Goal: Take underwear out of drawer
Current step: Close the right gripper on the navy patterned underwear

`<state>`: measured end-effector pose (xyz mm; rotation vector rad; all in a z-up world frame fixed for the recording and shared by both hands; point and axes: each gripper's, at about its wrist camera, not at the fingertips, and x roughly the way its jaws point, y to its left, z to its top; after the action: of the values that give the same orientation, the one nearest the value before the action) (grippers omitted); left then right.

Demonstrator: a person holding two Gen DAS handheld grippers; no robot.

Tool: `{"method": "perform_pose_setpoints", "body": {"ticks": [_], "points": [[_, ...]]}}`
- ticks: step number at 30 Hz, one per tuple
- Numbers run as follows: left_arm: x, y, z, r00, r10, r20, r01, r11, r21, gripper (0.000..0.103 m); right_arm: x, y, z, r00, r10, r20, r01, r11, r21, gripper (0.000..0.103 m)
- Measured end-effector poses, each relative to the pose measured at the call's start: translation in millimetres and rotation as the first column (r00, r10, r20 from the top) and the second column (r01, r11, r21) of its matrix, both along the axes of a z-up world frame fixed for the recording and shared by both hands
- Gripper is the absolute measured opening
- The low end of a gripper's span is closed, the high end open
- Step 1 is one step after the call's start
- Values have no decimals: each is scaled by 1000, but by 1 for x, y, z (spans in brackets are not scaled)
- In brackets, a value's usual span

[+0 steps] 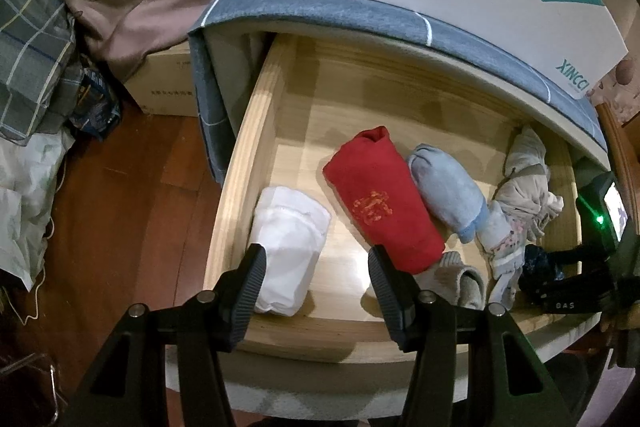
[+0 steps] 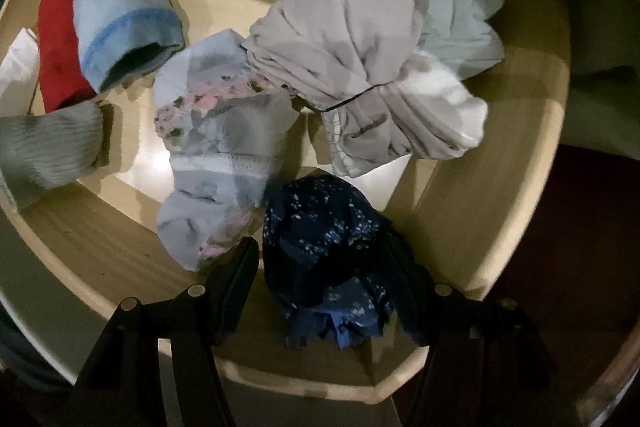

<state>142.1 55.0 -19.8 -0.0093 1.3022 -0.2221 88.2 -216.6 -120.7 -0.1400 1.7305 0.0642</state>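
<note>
Right gripper [image 2: 320, 267] pinches the navy floral underwear [image 2: 320, 259] at the drawer [image 2: 520, 211] near-right corner. Left gripper [image 1: 316, 267] hangs spread over the white roll [image 1: 288, 247].

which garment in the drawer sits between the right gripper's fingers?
The dark blue speckled piece, between the right gripper fingers. The pale floral one lies just outside them.

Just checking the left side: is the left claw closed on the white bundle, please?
No, the left claw stands open above the drawer, with the white bundle lying loose beneath it.
</note>
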Motion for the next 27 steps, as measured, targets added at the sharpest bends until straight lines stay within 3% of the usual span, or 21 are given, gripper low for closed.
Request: {"method": "perform_pose_setpoints", "body": {"ticks": [8, 17, 24, 27], "points": [[0, 2, 2, 1000, 1, 1, -1, 1000, -5, 54, -5, 13, -9, 1000, 18, 7, -18, 1000, -1, 60], [1, 2, 1, 1000, 5, 0, -5, 1000, -4, 54, -32, -10, -7, 994, -107, 32, 105, 994, 42, 36], [1, 3, 0, 1000, -2, -8, 2, 1000, 1, 54, -56, -28, -1, 951, -269, 151, 257, 962, 93, 22], [1, 6, -1, 1000, 3, -23, -3, 1000, -13, 54, -66, -31, 2, 941, -275, 199, 262, 961, 89, 17]]}}
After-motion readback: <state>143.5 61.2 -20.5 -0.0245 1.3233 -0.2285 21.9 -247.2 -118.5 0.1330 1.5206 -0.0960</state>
